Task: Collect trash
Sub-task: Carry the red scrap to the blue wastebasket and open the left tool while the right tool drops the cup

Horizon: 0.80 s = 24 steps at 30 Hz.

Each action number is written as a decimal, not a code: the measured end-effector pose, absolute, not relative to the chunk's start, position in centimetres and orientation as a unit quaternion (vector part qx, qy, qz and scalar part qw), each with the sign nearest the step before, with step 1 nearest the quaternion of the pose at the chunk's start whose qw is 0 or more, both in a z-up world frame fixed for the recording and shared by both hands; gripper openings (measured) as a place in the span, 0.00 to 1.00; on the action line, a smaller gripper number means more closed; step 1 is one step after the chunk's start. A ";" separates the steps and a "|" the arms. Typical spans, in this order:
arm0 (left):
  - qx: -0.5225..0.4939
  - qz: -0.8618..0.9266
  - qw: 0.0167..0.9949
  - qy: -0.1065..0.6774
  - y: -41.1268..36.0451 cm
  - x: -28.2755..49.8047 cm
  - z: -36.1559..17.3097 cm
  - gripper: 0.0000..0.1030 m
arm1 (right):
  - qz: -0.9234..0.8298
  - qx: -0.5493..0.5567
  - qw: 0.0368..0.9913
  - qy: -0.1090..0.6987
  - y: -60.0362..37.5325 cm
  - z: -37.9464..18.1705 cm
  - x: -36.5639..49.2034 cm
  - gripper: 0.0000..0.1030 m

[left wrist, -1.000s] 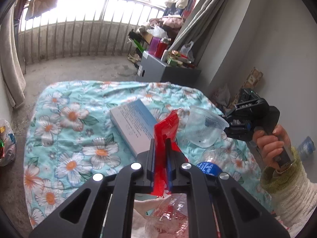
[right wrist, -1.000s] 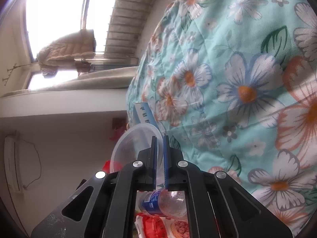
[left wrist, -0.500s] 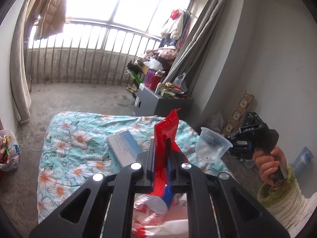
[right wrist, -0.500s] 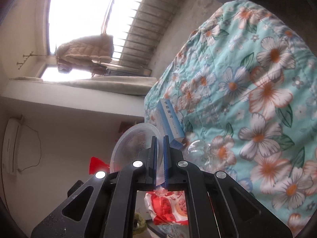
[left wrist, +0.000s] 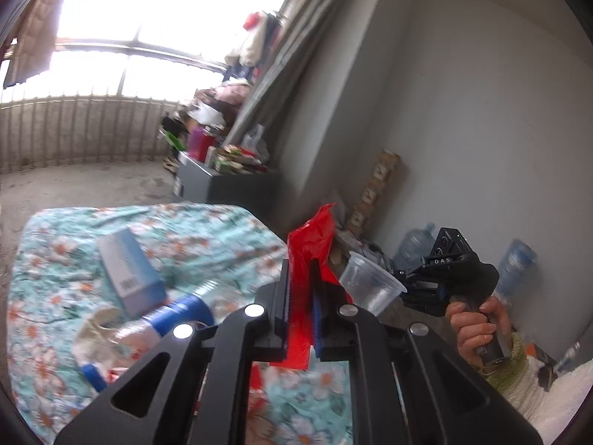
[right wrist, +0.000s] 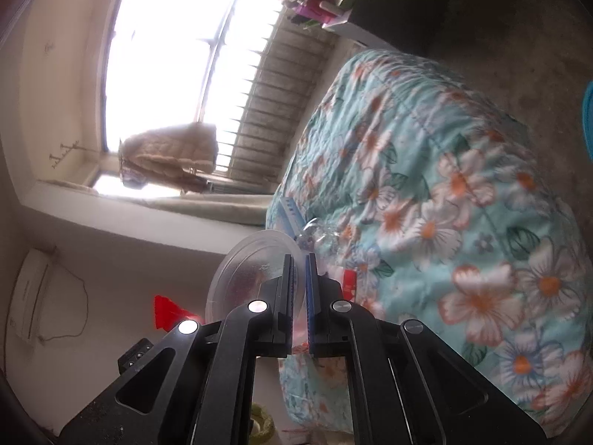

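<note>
Left gripper (left wrist: pixel 300 285) clamps red bag (left wrist: pixel 309 244); right gripper (right wrist: pixel 299 278) pinches cup (right wrist: pixel 252 270) rim. Thin rim grip could slip, dropping cup beside the bag.

Bottle (left wrist: pixel 174 319) and floral cloth (left wrist: pixel 207 237) motion-blurred, red bag's (left wrist: pixel 309 256) lower end behind the gripper (left wrist: pixel 300 289)

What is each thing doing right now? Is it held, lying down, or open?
Left gripper: shut on red plastic bag.
Red plastic bag: pinched, sticking up.
Right gripper: shut on clear plastic cup.
Clear plastic cup: held by its rim, tilted.
Plastic bottle: lying on floral cloth.
Blue box: lying flat.
</note>
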<state>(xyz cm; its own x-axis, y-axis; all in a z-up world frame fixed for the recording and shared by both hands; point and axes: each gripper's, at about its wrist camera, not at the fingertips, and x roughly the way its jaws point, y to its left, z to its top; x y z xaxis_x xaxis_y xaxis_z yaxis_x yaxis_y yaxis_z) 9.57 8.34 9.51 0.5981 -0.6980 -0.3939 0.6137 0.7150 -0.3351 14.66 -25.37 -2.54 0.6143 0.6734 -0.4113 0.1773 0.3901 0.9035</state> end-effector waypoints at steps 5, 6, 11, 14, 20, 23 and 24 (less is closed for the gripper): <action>-0.056 -0.393 0.871 0.291 3.3 9.2 7.7 0.08 | 0.146 0.570 0.719 0.369 -29.3 -5.1 10.5 0.04; -0.051 -0.398 0.868 0.294 2.5 9.1 7.5 0.08 | 0.141 0.577 0.718 0.362 -30.1 -5.5 9.8 0.04; -0.021 -0.421 0.853 0.310 -3.4 8.7 6.4 0.08 | 0.108 0.602 0.718 0.333 -34.3 -7.7 6.6 0.04; -0.010 -0.434 0.838 0.330 -7.7 9.0 5.5 0.08 | 0.061 0.610 0.722 0.322 -37.8 -8.9 4.5 0.04; 0.040 -0.467 0.794 0.388 -18.5 11.0 3.0 0.08 | -0.070 0.609 0.732 0.297 -45.0 -11.6 0.1 0.04; 0.060 -0.477 0.763 0.432 -24.3 12.6 0.5 0.08 | -0.133 0.606 0.725 0.299 -47.8 -13.6 -1.0 0.05; 0.065 -0.479 0.753 0.447 -26.1 13.2 -0.4 0.08 | -0.146 0.606 0.722 0.300 -48.6 -14.3 -1.2 0.05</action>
